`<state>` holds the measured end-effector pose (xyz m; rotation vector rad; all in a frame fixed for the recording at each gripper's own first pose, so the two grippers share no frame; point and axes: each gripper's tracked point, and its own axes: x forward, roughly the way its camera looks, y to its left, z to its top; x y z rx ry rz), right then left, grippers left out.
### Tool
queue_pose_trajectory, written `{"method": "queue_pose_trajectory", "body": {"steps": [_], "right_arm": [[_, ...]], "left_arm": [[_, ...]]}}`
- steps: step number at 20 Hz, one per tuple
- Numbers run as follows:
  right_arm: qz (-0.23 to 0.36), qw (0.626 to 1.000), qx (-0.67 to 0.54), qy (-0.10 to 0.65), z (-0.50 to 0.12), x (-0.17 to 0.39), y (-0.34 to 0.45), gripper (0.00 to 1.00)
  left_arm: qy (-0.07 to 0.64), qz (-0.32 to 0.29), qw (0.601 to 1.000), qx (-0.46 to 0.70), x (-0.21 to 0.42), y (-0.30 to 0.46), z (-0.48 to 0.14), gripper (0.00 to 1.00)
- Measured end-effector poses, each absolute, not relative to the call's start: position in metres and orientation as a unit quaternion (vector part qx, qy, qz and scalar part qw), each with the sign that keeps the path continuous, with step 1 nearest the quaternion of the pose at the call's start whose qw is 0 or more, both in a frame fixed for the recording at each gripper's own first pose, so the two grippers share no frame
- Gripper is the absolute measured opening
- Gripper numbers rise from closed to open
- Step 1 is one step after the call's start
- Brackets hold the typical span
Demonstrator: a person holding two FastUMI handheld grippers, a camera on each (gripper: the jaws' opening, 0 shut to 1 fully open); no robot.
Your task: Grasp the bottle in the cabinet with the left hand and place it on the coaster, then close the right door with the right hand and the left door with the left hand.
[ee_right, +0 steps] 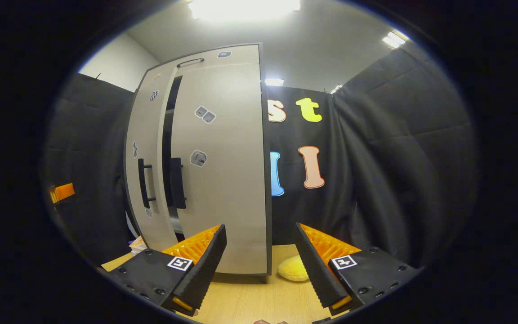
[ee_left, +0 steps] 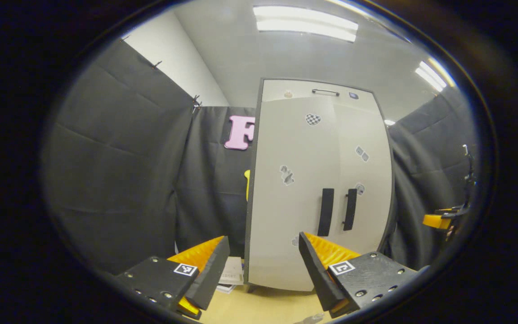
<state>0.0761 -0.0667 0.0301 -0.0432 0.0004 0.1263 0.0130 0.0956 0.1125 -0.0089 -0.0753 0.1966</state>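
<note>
Black-curtained booth, pale wooden tabletop. Tall grey two-door cabinet stands on it; dark gap between doors in right gripper view, bottle not discernible. Left gripper fingers spread, empty. Right gripper fingers spread, empty. Yellow rounded object beside cabinet base.

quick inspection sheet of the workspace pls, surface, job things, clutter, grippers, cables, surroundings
surface: light wooden tabletop, the cabinet stands on it.
job's things: tall pale cabinet with two dark vertical handles; in the right gripper view a dark gap shows between the doors, so they look not fully shut. Bottle and coaster: nothing seen.
clutter: yellow rounded object on the table right of the cabinet; stacked papers or books at its other side.
grippers: left gripper open, holding nothing, facing the cabinet front; right gripper open, holding nothing, off the cabinet's right edge.
cables: nothing seen.
surroundings: black cloth booth walls, ceiling light panels.
</note>
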Motion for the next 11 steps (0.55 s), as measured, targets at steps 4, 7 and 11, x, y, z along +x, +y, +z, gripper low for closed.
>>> {"method": "queue_pose_trajectory", "body": {"steps": [4,7,11], "right_arm": [[0.069,0.997,-0.029,0.027,0.016,0.062,-0.054,0.96],[0.067,0.997,-0.042,0.016,0.022,0.059,-0.051,0.96],[0.069,0.997,-0.027,0.018,0.024,0.055,-0.045,0.96]], "left_arm": [[-0.03,0.097,0.995,-0.005,0.01,0.098,0.108,0.9],[-0.036,0.097,0.995,0.007,0.008,0.104,0.112,0.9],[-0.041,0.1,0.994,-0.026,0.005,0.111,0.111,0.9]]}}
